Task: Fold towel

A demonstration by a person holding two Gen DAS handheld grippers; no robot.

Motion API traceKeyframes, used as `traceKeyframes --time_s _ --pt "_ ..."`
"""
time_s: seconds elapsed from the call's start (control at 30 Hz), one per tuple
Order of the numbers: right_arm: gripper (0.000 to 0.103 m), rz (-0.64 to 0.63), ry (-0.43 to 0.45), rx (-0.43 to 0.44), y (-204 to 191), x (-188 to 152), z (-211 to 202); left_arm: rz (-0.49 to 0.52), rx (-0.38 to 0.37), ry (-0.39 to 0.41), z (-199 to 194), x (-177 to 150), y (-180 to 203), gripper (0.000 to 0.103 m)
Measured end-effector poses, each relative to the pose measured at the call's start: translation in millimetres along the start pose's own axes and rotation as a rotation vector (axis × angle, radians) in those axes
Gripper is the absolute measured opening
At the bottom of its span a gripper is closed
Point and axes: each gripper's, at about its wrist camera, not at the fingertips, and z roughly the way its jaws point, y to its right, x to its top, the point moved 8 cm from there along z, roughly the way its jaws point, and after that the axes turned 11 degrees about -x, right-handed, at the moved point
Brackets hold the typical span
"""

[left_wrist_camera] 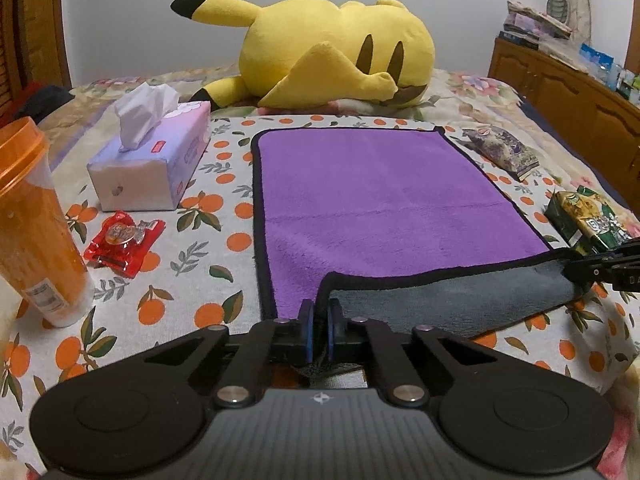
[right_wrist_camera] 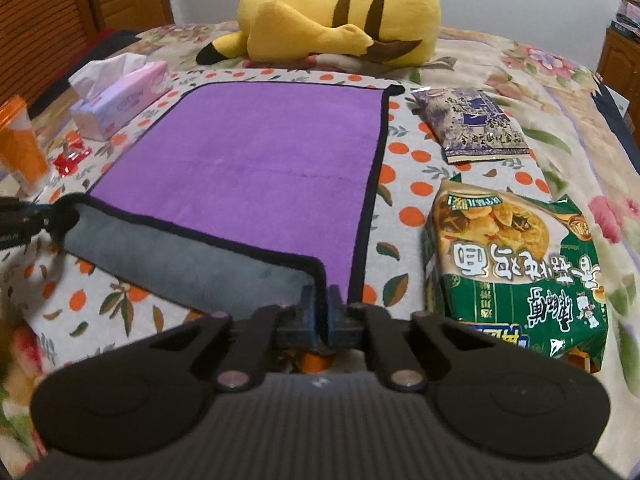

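A purple towel (left_wrist_camera: 380,200) with a black border and grey underside lies flat on an orange-print cloth on the bed; it also shows in the right wrist view (right_wrist_camera: 260,168). Its near edge is lifted and turned over, showing the grey side (left_wrist_camera: 452,300). My left gripper (left_wrist_camera: 319,316) is shut on the towel's near left corner. My right gripper (right_wrist_camera: 324,300) is shut on the near right corner. Each gripper shows at the edge of the other's view, the right gripper (left_wrist_camera: 600,268) and the left gripper (right_wrist_camera: 28,220).
A tissue box (left_wrist_camera: 152,160), a red wrapped snack (left_wrist_camera: 124,240) and an orange cup (left_wrist_camera: 32,220) lie left of the towel. A purple snack packet (right_wrist_camera: 472,124) and a green noodle pack (right_wrist_camera: 520,264) lie to its right. A yellow plush toy (left_wrist_camera: 332,52) lies behind. A wooden cabinet (left_wrist_camera: 568,96) stands at right.
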Motion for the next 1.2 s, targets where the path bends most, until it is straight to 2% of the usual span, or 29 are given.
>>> traceKeyframes --time_s 0.33,0.57,0.77,1.2 --pt "0.004 0.002 0.081 0.006 3 17 -7 0.022 -0.014 0.076 -15 22 9 0.006" --pt "0.004 -0.034 0.13 -0.012 5 43 -9 0.095 -0.002 0.128 -21 51 14 0.006" --pt "0.004 -0.053 0.165 -0.025 9 69 -6 0.162 0.022 0.129 -15 70 12 0.006" --pt "0.004 -0.12 0.224 -0.057 9 121 15 0.211 0.034 0.147 9 120 0 0.006"
